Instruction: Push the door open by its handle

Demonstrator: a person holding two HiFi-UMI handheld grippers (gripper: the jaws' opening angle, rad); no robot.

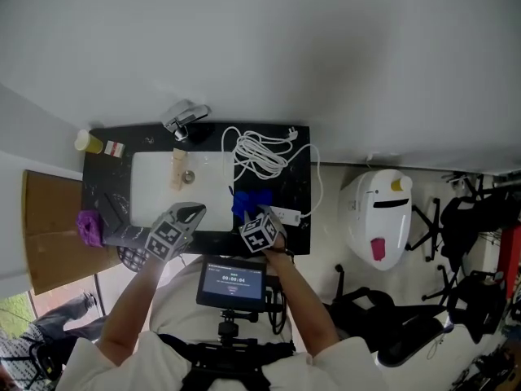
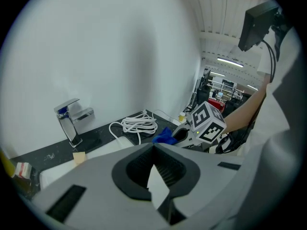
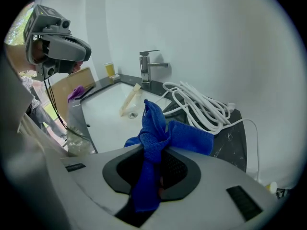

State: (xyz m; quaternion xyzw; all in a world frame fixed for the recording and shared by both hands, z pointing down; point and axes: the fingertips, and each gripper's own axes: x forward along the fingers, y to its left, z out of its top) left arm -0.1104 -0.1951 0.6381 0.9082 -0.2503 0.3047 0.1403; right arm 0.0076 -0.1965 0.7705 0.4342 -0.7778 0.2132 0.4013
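No door or door handle shows in any view. My right gripper (image 3: 153,150) is shut on a blue cloth (image 3: 156,128), which bunches up from between its jaws above the front of a black counter (image 1: 297,186). In the head view the right gripper (image 1: 251,215) sits at the counter's front edge with the blue cloth (image 1: 248,200) just beyond it. My left gripper (image 1: 194,212) hovers over the front rim of the white sink (image 1: 155,177). In its own view the left gripper (image 2: 153,147) has its jaws together with nothing held.
A chrome tap (image 1: 184,119) stands behind the sink. A coiled white cable (image 1: 259,153) lies on the counter's right half. A beige stick (image 1: 177,169) lies in the basin. A purple object (image 1: 88,226), a yellow cup (image 1: 88,142), cardboard (image 1: 49,226) and a white appliance (image 1: 383,214) surround it.
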